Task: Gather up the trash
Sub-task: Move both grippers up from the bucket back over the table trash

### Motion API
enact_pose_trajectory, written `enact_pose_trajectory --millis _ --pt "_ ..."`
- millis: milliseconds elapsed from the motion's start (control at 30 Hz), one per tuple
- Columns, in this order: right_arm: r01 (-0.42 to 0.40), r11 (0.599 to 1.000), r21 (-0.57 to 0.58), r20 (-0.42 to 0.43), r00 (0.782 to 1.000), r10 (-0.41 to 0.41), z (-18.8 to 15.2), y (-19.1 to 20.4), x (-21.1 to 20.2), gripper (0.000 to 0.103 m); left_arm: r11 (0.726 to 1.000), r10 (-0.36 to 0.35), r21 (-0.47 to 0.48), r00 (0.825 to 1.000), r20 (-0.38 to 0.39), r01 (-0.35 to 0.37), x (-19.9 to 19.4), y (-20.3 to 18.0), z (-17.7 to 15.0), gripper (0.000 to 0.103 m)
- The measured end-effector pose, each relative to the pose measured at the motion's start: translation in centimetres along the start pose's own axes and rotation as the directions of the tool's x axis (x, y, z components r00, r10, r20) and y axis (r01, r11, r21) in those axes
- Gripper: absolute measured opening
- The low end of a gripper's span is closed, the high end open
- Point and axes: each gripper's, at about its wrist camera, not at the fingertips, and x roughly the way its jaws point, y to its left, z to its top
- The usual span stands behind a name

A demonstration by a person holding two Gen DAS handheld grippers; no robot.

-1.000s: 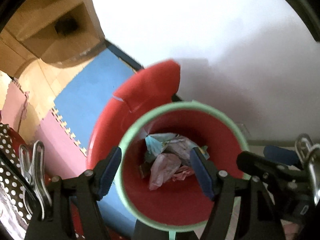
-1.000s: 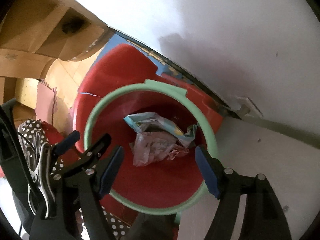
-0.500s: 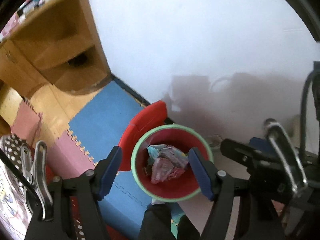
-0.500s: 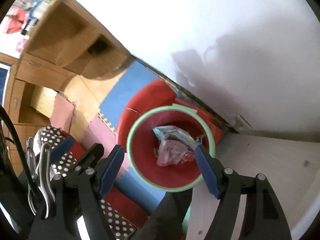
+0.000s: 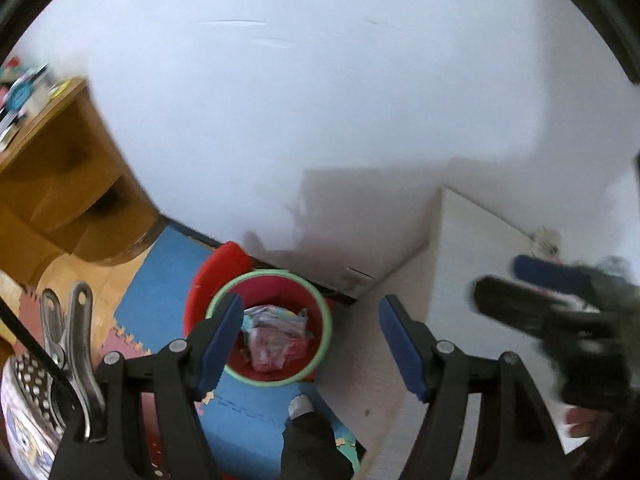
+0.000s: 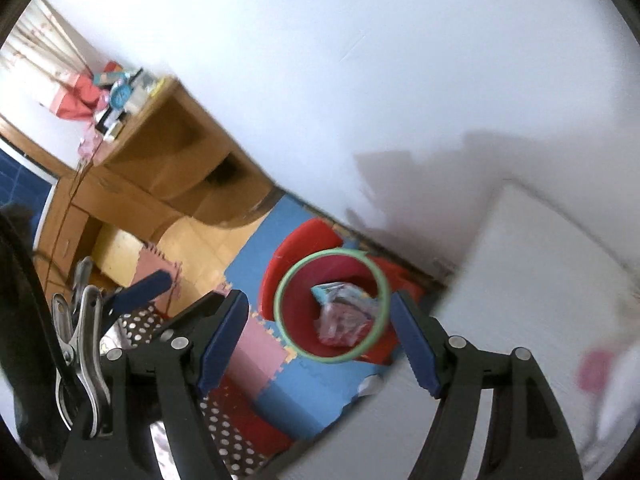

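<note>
A red bin [image 5: 280,292] with a green rim stands on the floor by the wall, far below both grippers. Crumpled wrappers and paper trash [image 5: 272,340] lie inside it. My left gripper [image 5: 310,332] is open and empty, its blue pads framing the bin from high above. In the right wrist view the bin [image 6: 300,308] and its trash [image 6: 344,312] show again between the open, empty jaws of my right gripper [image 6: 318,316]. The bin's red lid [image 6: 308,240] leans back towards the wall. Each gripper shows blurred at the edge of the other's view.
A white tabletop [image 5: 480,264] fills the right side, with a blurred pink thing [image 6: 596,368] on it. A wooden desk [image 6: 160,160] stands at the left by the wall. Blue and pink foam mats [image 5: 168,280] cover the floor. A person's foot [image 5: 302,408] is beside the bin.
Both grippers have risen well away from the bin, which now looks much smaller. The white tabletop has come into view on the right. Both pairs of jaws stay open.
</note>
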Motion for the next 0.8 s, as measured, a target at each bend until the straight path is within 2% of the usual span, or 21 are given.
enact_pose_trajectory --millis 133,300,500,633,800 --pt "0.044 0.997 0.06 0.053 0.997 -0.048 -1.6 -2.9 -4.2 0.075 0.999 -0.009 0.031 1.0 -0.01 0.009 1.9 -2.2 0.3 0.074" --pt "0.031 0.991 0.128 0.058 0.998 -0.039 -3.0 -6.1 -5.6 0.075 0.999 0.022 -0.041 0.999 -0.034 -0.023 5.3 -2.2 0.3 0.073" --pt "-0.026 0.993 0.114 0.055 0.998 0.02 -3.5 -7.6 -5.7 0.075 0.991 0.079 -0.102 0.994 -0.07 -0.086 7.3 -1.8 0.0 0.071" --pt "-0.036 0.998 0.058 0.08 0.996 0.031 -3.7 -7.6 -7.1 0.075 0.993 0.072 -0.086 0.997 -0.038 -0.075 6.1 -4.0 -0.2 0.072" --pt "-0.011 0.998 0.056 0.102 0.995 0.005 -4.7 -9.9 -8.6 0.075 0.993 0.063 -0.098 0.995 -0.074 -0.07 8.1 -6.0 -0.8 0.073"
